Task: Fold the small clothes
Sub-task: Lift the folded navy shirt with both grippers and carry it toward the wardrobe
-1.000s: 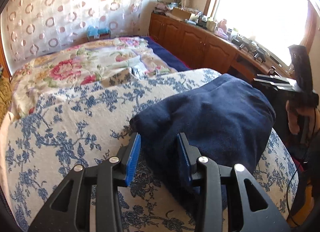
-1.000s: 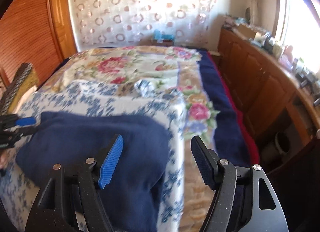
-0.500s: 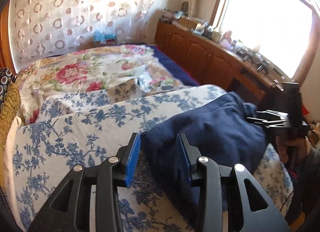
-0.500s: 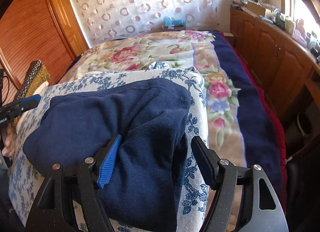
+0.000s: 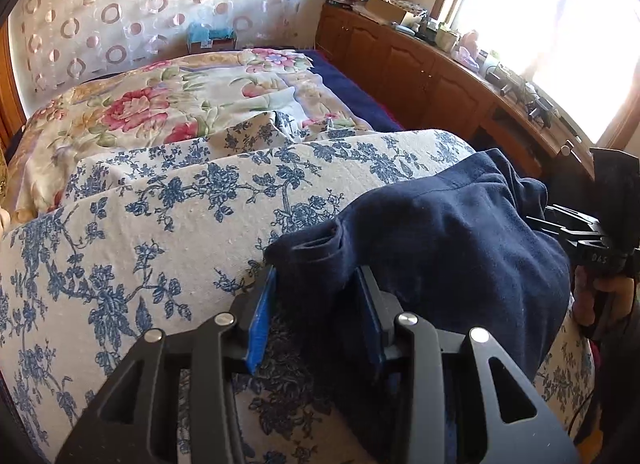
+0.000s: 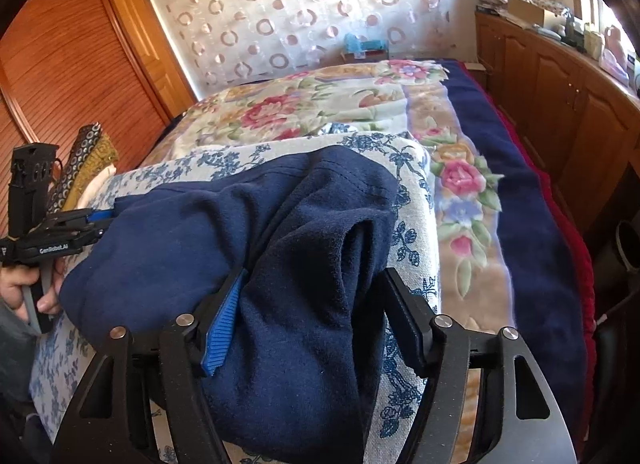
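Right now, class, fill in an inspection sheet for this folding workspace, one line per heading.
Surface: blue-flowered sheet over the bed.
Job's things: navy garment, bunched, partly folded.
Clutter: gold patterned cushions at the bed's edge.
Grippers: left gripper and right gripper each have garment cloth between the fingers; closure unclear.
Cables: nothing seen.
Surroundings: rose-print blanket, wooden cabinets, bright window, circle-patterned curtain.

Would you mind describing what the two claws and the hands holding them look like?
Both the left claw and the right claw are matte black with triangular cutouts, silver bolts and ribbed blue pads. White lettering marks the left claw's side. Bare hands grip black handles; a thin black cable hangs below.
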Demonstrator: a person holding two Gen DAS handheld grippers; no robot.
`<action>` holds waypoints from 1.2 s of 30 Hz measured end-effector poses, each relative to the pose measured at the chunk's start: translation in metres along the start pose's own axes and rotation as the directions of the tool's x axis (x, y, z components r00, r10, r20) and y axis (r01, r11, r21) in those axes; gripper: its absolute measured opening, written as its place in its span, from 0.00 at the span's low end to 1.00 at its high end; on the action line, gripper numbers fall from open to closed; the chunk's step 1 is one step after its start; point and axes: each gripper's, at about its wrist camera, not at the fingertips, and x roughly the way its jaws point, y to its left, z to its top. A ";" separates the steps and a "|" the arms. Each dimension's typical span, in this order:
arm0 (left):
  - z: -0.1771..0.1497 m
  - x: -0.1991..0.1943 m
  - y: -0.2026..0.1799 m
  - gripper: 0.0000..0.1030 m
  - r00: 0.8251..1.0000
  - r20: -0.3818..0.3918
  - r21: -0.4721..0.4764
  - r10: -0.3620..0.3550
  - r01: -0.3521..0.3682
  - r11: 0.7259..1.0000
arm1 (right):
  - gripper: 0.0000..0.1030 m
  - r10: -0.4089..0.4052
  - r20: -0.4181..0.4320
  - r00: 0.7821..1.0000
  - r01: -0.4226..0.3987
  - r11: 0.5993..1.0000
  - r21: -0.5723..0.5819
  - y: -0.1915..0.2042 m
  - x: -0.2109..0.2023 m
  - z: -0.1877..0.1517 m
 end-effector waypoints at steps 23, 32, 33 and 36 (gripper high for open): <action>-0.008 -0.107 -0.027 0.07 0.965 0.223 0.089 -0.137 0.120 0.989 | 0.19 0.010 0.167 0.986 0.008 0.994 -0.107 0.065 -0.052 0.010; -0.022 -0.177 0.004 0.07 0.942 0.332 0.062 -0.041 0.022 0.998 | 0.19 0.061 0.224 0.973 -0.008 0.973 -0.229 0.130 -0.063 0.037; -0.024 -0.184 0.010 0.07 0.940 0.341 0.055 -0.028 0.010 0.998 | 0.19 0.069 0.226 0.972 -0.013 0.971 -0.241 0.136 -0.062 0.040; -0.030 -0.201 0.030 0.07 0.931 0.365 0.028 0.006 -0.017 0.999 | 0.19 0.102 0.224 0.969 -0.033 0.955 -0.293 0.164 -0.056 0.052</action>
